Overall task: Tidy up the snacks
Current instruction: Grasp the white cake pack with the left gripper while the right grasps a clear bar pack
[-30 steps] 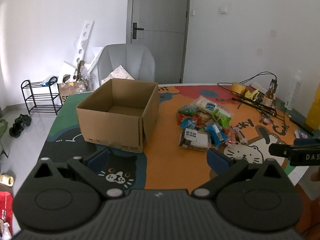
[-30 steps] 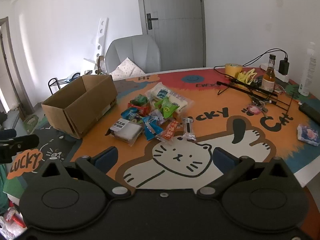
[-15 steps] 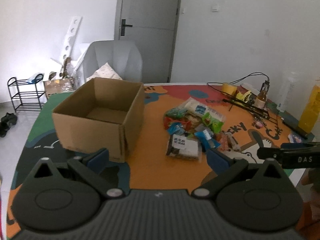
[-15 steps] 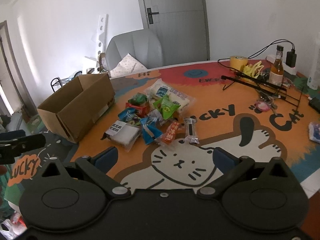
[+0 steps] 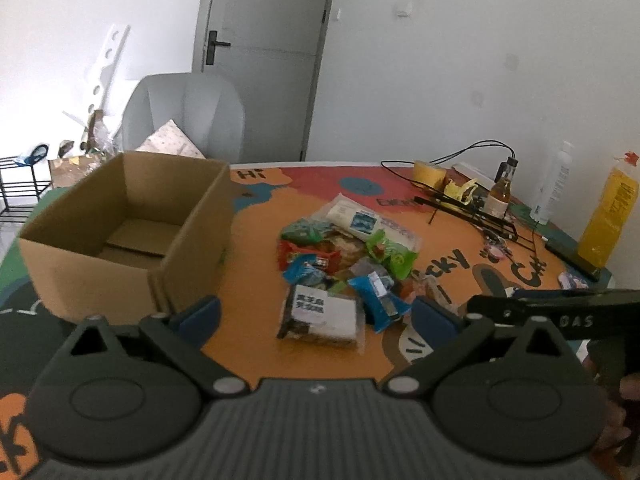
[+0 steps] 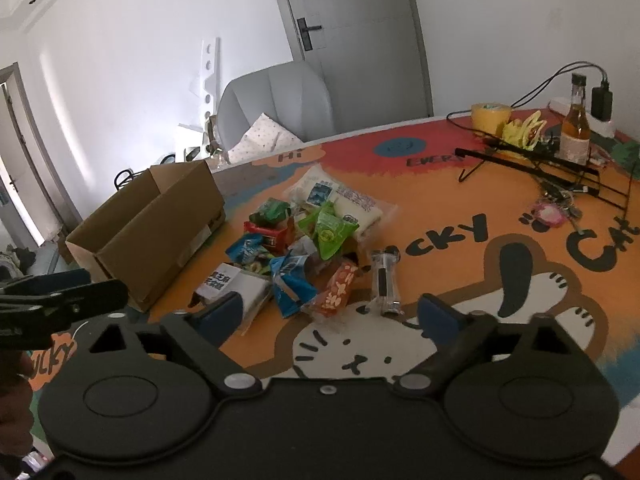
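A pile of snack packets (image 5: 344, 256) lies mid-table on the cat-print mat; it also shows in the right wrist view (image 6: 304, 240). An open, empty cardboard box (image 5: 124, 224) stands to the pile's left, seen too in the right wrist view (image 6: 152, 228). A white-labelled dark packet (image 5: 320, 316) is nearest my left gripper (image 5: 316, 316), which is open and empty just short of it. My right gripper (image 6: 332, 316) is open and empty, above an orange packet (image 6: 338, 290) and a clear-wrapped bar (image 6: 384, 284). Each gripper shows at the edge of the other's view.
A wire rack (image 6: 540, 168), amber bottle (image 6: 576, 128), tape roll (image 6: 490, 114), cables and a pink item (image 6: 548, 214) occupy the table's far right. A yellow bottle (image 5: 608, 216) and a white bottle (image 5: 554, 188) stand at the right edge. A grey chair (image 5: 184, 116) stands behind the table.
Both grippers have moved forward and nearer the snack pile; the left view has swung right, so the box sits further left. Both stay open and empty.
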{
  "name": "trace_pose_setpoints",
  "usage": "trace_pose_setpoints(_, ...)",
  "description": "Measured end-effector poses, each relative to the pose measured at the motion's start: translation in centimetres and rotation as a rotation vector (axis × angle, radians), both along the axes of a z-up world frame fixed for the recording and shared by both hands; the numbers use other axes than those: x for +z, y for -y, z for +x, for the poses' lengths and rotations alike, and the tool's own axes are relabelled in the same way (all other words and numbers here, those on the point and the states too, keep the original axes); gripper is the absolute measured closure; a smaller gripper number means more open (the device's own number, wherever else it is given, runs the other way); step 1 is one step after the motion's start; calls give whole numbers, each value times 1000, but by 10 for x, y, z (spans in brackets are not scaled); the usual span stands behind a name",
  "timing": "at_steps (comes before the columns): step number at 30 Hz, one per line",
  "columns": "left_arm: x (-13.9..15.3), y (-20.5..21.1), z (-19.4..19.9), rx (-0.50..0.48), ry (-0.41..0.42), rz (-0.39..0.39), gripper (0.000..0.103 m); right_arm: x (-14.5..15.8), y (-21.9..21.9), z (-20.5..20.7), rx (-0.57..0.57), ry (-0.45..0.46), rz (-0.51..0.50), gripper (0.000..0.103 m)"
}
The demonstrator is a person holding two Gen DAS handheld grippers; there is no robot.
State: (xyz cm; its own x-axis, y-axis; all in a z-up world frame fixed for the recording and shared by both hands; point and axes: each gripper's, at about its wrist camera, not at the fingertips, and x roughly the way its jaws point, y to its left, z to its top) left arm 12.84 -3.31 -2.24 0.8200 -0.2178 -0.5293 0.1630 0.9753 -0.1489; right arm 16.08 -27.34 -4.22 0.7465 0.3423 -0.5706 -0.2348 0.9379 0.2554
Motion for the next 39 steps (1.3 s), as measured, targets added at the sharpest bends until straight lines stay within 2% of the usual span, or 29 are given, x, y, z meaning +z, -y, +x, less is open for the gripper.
trace_pose_setpoints(2,-3,5,7,-15,-6,0,3,-3,0,5,5,-5,-6,22)
trace_pose_setpoints(8,-16,16,31,-21,-38,8,7,-12,5,20,-21,-15,-15,24)
trace_pose_setpoints(11,-23,16,43,-13,-63,10,9,-17,6,28,-34,-25,-19,30)
trace_pose_setpoints(14,-33,16,57,-5,-97,9,13,-23,7,37,-40,-47,-9,36)
trace_pose_setpoints(19,-47,15,74,15,-145,13,20,-33,8,49,-55,-83,-10,54)
trace_pose_setpoints(21,-51,14,80,17,-162,10,23,-37,8,54,-64,-98,-10,58)
trace_pose_setpoints(28,-62,20,91,0,-216,7,24,-47,8,64,-115,-112,-22,62)
trace_pose_setpoints(32,-66,32,92,-14,-231,52,21,-54,5,68,-120,-119,-31,67)
trace_pose_setpoints(35,-71,36,93,-8,-241,74,20,-54,2,67,-125,-104,-65,76)
trace_pose_setpoints(36,-71,37,92,-7,-234,86,20,-55,2,67,-128,-101,-71,79)
trace_pose_setpoints(39,-73,41,90,2,-224,117,24,-55,4,66,-117,-97,-59,81)
